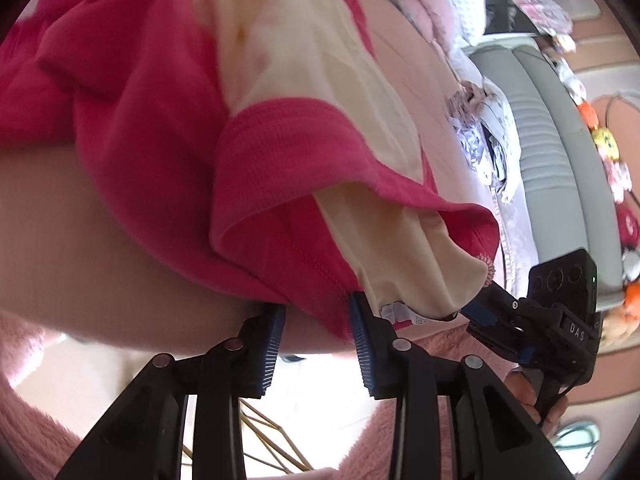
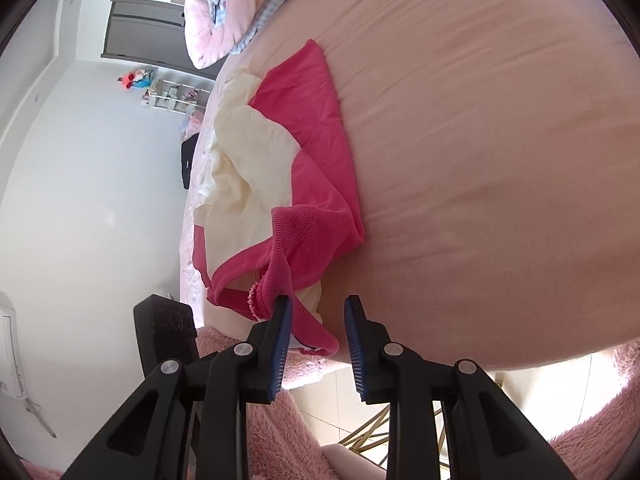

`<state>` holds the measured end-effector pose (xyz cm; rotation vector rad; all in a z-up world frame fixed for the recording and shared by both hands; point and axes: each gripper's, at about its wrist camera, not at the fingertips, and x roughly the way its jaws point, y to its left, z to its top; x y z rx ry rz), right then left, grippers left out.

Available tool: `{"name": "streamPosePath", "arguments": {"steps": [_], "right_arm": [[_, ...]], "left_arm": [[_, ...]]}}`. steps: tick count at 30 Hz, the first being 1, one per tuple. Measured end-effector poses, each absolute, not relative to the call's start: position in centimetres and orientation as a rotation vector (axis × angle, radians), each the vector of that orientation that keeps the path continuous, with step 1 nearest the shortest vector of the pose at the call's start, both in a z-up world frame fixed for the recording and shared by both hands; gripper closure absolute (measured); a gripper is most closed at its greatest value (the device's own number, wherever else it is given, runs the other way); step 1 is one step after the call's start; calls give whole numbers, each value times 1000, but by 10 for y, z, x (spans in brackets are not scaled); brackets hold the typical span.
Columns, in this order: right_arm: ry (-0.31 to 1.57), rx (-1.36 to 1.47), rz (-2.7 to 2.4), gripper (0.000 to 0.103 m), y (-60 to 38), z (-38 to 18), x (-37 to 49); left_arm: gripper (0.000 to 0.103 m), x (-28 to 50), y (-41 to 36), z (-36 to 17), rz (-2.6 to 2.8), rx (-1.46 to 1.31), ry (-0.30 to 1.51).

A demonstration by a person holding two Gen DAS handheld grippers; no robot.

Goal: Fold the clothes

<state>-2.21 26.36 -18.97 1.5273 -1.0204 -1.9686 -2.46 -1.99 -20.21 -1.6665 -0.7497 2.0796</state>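
Left wrist view: left tool (image 1: pixel 316 312) released, pink-and-cream garment (image 1: pixel 280 184) just ahead of its pads on the bed (image 1: pixel 80 232). Right tool (image 2: pixel 316 304) released, garment hem beside its left pad

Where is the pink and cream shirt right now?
The pink and cream shirt lies crumpled on the pink bed sheet, near the bed's edge. In the right wrist view it sits left of centre, its hem by the right tool.

Home bedroom — wide bed under a smooth peach-pink sheet (image 2: pixel 480 160), rumpled pink quilt (image 2: pixel 208 12) at its far end, grey wardrobe (image 2: pixel 140 28), low white shelf of toys (image 2: pixel 172 94), fluffy pink rug (image 2: pixel 280 432) — row of plush toys (image 1: pixel 608 152).
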Motion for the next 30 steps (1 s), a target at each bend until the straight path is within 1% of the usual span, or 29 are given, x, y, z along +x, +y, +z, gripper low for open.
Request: {"name": "streamPosePath", "arguments": {"steps": [1,2,5,7,9,12,14,16,19,21,22,24,28,30], "right_arm": [[-1018,1540,-1956,77,262,-193,-22],[-999,1570,-1943,77,260,-196,-22],[-879,1681,-1966,77,253,-199,-21],[-788,1706,-2027,77,253,-194,-16],[-759,1706,-2027,77,252,-192,-13],[-797,1659,-1966,76,251,-190,-10],[-831,1643,-1960,72,249,-193,-11],[-901,1624,-1939,65,247,-197,-13],[-994,1580,-1842,64,247,-197,-16],[-960,1542,-1846,63,251,-186,-15],[-916,1538,-1880,57,253,-179,-14],[-853,1528,-1941,50,257,-170,-12],[-886,1529,-1926,50,249,-172,-19],[-901,1586,-1946,50,240,-178,-23]], "left_arm": [[95,-26,-25,-201,2092,-1656,-722],[97,-27,-31,-199,2070,-1646,-771],[98,-33,-33,-193,2021,-1592,-900],[98,-27,-41,-184,2028,-1575,-900],[98,-21,-47,-179,2025,-1566,-908],[98,-13,-56,-179,2026,-1572,-907],[98,-8,-63,-180,2033,-1577,-903],[98,-8,-69,-180,2039,-1575,-931],[97,-8,-76,-170,2089,-1545,-981],[97,-1,-89,-157,2197,-1509,-991],[97,1,-93,-150,2243,-1490,-981],[98,3,-97,-142,2233,-1457,-990],[98,5,-95,-142,2185,-1455,-984],[98,10,-96,-142,2166,-1460,-987]]}}
